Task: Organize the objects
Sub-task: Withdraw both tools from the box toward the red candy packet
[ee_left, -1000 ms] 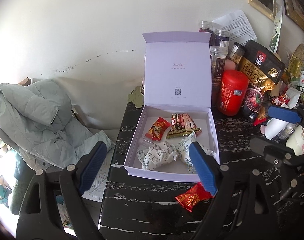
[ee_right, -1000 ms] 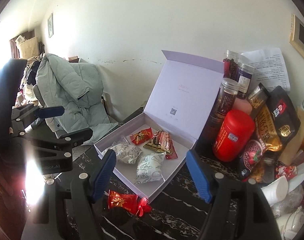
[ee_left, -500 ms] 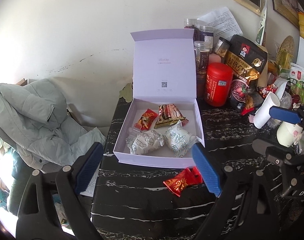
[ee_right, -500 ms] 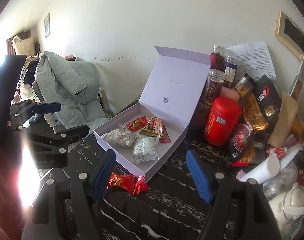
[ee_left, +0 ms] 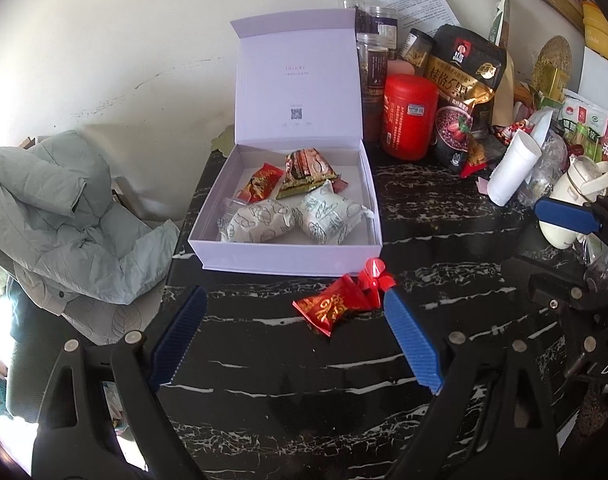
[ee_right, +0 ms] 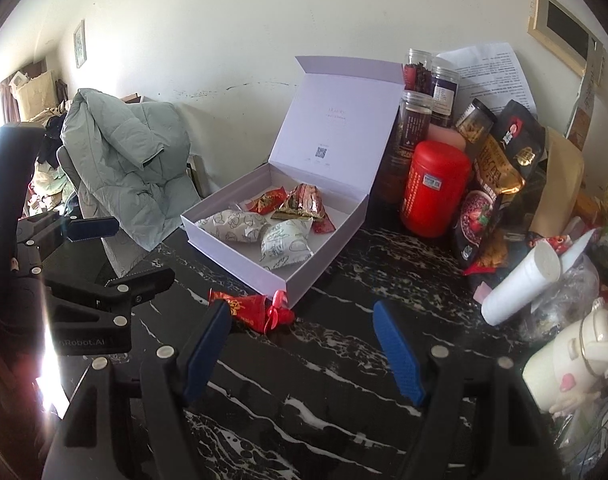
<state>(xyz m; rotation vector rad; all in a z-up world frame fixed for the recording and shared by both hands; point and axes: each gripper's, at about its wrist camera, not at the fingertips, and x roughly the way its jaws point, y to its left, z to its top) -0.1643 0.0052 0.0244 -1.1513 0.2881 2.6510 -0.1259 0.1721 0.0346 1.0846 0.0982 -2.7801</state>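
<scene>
An open lavender box (ee_left: 288,258) (ee_right: 324,264) stands on the black marble table with its lid upright. It holds several snack packets: two white patterned ones (ee_left: 260,224), a small red one (ee_left: 262,182) and a brown one (ee_left: 306,170). A red candy packet (ee_left: 338,304) (ee_right: 250,308) lies on the table just in front of the box. My left gripper (ee_left: 294,342) is open and empty, just short of the red packet. My right gripper (ee_right: 304,346) is open and empty, to the right of that packet.
A red canister (ee_left: 410,116), jars, dark snack bags (ee_left: 464,92), a white roll (ee_left: 512,170) and a cream kettle (ee_right: 576,356) crowd the table's right side. A grey-green jacket (ee_left: 60,216) hangs over a chair left of the table edge.
Both grippers have pulled back from the box, so the box looks farther off and the red packet has come fully into view. Both stay open.
</scene>
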